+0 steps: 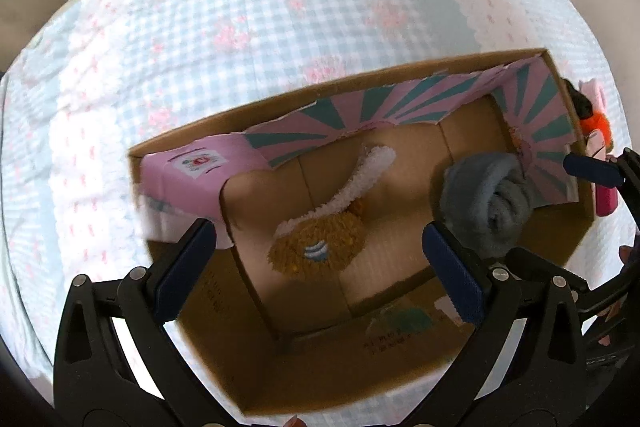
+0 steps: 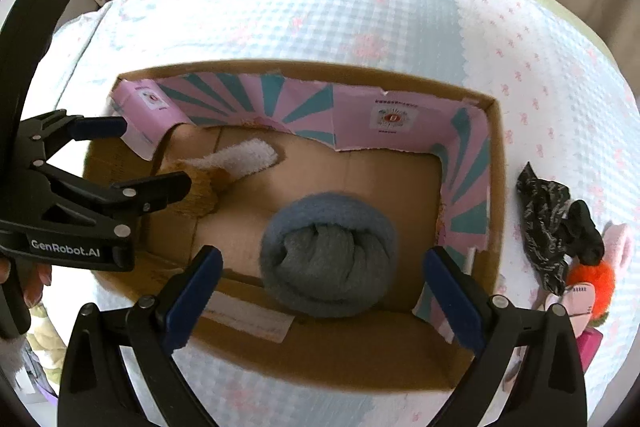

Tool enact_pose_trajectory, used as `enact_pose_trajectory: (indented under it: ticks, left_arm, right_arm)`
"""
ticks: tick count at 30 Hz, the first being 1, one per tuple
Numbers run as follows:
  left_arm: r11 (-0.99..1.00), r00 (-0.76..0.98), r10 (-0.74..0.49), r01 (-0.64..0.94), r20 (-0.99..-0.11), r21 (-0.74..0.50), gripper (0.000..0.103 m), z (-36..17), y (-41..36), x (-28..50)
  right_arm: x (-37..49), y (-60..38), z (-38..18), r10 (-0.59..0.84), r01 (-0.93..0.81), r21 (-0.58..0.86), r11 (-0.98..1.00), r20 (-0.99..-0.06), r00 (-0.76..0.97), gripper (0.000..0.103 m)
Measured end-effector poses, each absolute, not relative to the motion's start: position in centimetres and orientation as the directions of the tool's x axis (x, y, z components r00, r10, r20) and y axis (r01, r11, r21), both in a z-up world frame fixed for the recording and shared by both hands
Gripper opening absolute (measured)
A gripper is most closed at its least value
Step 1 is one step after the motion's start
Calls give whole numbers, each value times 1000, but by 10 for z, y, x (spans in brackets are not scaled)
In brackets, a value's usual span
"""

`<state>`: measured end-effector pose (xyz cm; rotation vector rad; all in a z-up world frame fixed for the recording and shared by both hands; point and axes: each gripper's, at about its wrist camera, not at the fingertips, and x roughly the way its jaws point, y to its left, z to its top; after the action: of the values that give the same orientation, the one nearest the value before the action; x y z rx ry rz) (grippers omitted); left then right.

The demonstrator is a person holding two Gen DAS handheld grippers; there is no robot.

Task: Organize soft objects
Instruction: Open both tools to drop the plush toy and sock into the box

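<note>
Both grippers hang spread and empty over a cardboard box (image 2: 494, 147) on a checked bedspread (image 2: 320, 11). "GenRobot.AI" is printed on the left gripper (image 2: 156, 157), seen from the right gripper (image 2: 320, 291). A rolled grey sock (image 2: 328, 255) and a brown-and-white fuzzy sock (image 1: 316, 247) lie inside; a black cloth (image 2: 548, 227) and orange plush (image 2: 592, 279) lie just outside.

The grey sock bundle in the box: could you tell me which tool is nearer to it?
Right. The right tool hangs open directly over the grey sock bundle; the left tool is open above the brown fuzzy sock beside it.
</note>
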<state>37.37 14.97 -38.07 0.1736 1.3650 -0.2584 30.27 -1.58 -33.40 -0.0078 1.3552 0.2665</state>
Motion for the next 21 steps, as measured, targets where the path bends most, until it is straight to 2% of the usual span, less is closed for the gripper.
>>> enact_pose_trajectory:
  ticks: [10,21]
  left_arm:
    - [967,300,-92,255,-949,-12,102,-307,166,325]
    - [988,471,-100,152,-877,-31,102,-195,185,227]
  right_arm:
    - [276,-15,-269,170,-176,124,977,-945,280,100]
    - [208,-12,-152,150,-114,110,987,-883,444,100]
